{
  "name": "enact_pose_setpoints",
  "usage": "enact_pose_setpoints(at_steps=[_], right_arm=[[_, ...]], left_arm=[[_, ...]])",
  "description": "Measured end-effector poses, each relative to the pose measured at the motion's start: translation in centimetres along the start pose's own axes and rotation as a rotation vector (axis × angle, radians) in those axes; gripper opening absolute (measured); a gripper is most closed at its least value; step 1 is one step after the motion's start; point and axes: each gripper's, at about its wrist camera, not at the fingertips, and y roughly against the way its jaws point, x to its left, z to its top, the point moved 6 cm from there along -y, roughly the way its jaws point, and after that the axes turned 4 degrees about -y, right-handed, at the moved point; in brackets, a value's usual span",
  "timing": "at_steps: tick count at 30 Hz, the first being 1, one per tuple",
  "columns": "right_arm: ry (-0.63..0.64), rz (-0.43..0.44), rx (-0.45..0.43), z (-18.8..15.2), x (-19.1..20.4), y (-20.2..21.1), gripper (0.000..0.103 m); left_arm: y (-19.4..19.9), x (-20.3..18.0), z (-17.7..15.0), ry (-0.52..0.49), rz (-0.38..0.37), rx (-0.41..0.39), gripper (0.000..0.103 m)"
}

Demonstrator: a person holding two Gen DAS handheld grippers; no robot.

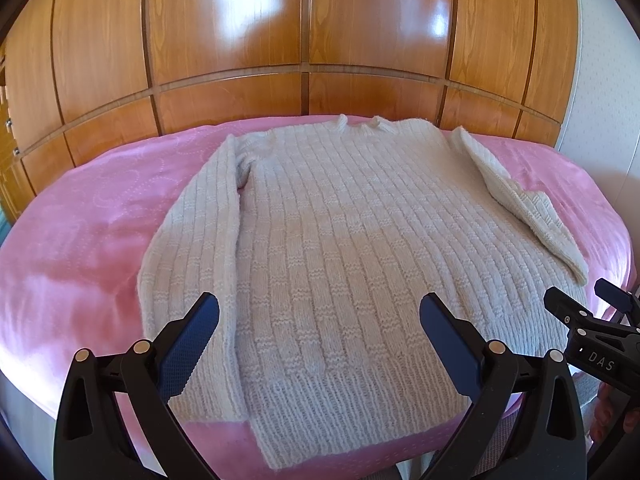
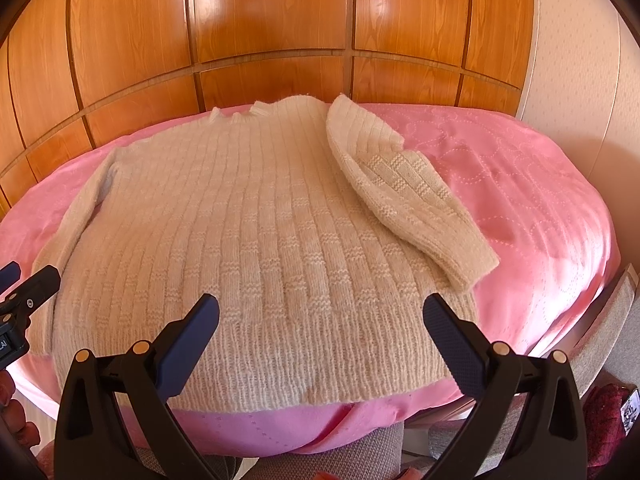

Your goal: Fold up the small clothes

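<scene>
A cream knitted sweater [image 1: 340, 240] [image 2: 256, 248] lies flat on a pink bedspread [image 1: 80, 248] [image 2: 532, 184], neck toward the far side. Its left sleeve [image 1: 200, 220] runs straight down along the body. The right sleeve [image 2: 404, 192] [image 1: 516, 196] is folded so its cuff lies near the hem's right corner. My left gripper [image 1: 320, 316] hovers open above the hem, nothing between its blue pads. My right gripper [image 2: 322, 316] is open too, over the hem's right part. Each gripper shows at the edge of the other's view: the right gripper [image 1: 588, 312] and the left gripper [image 2: 24, 284].
A glossy wooden wardrobe [image 1: 304, 40] [image 2: 272, 20] stands right behind the bed. A white wall [image 2: 580, 60] is at the right. Grey upholstery [image 2: 612, 320] edges the bed at the near right, and a dark red cloth [image 2: 604, 408] lies low at the right.
</scene>
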Motion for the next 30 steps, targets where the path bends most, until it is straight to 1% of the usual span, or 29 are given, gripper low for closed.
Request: enact_pose_setpoints(at_steps=[19, 25, 30], right_arm=[[0.004, 0.002, -0.005, -0.04, 0.15, 0.09, 0.101], [0.005, 0.002, -0.004, -0.02, 0.16, 0.09, 0.101], [0.009, 0.0, -0.007, 0.12, 0.26, 0.08, 0.101]], left_arm=[[-0.12, 0.07, -0.39, 0.005, -0.002, 0.01, 0.099], [-0.65, -0.05, -0.34, 0.008, -0.034, 0.027, 0.099], [-1.03, -0.23, -0.54, 0.013, -0.044, 0.042, 0.099]])
